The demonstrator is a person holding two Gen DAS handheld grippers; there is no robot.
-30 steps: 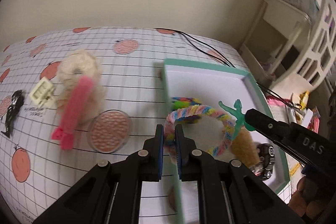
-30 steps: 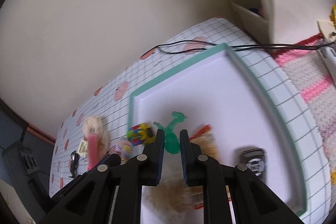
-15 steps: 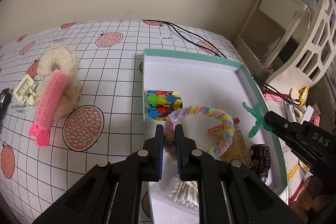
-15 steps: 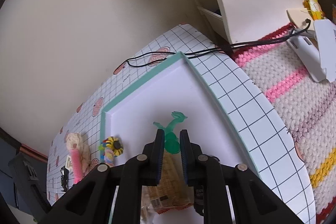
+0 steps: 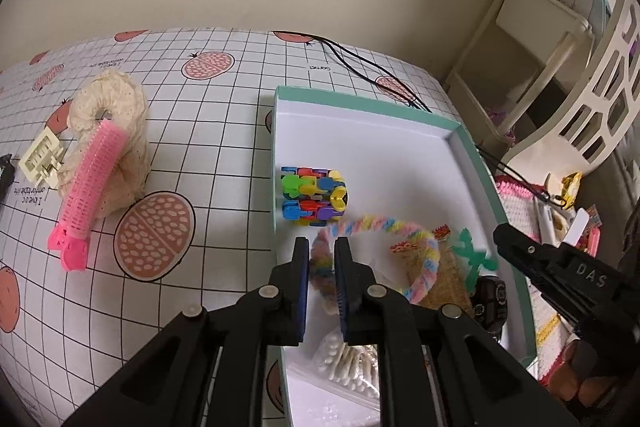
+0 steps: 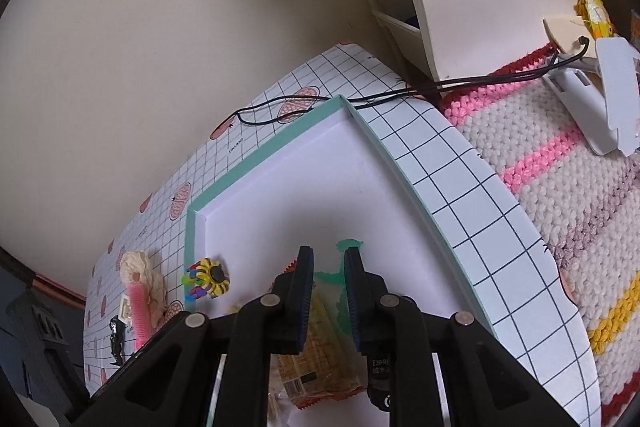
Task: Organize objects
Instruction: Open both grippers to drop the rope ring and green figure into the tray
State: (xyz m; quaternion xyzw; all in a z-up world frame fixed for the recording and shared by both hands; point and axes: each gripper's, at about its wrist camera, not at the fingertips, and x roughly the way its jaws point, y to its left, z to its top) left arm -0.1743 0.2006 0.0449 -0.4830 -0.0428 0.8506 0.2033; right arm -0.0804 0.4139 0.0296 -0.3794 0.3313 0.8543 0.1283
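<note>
Left tongs (image 5: 322, 253): we see the jaws opening, the pastel fuzzy ring (image 5: 416, 241) between the pads.
Right tongs (image 6: 327, 263): jaws opening; the green figure (image 6: 349, 246) lies between and just past the tips, and we cannot tell whether the pads touch it.
Tray (image 5: 472, 143): under both tongs, on the desk (image 5: 208, 147).
Block toy (image 5: 314, 195): just ahead of our left tongs.
Pink roller (image 5: 90, 187): far left, outside the tray.

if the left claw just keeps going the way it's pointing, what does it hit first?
Nothing new before the tray: the left claw already has the pastel chenille ring between its fingers, jaws easing open. Straight ahead lies the tray's white floor, possibly the colourful block toy just beyond; depth is hard to judge.
</note>
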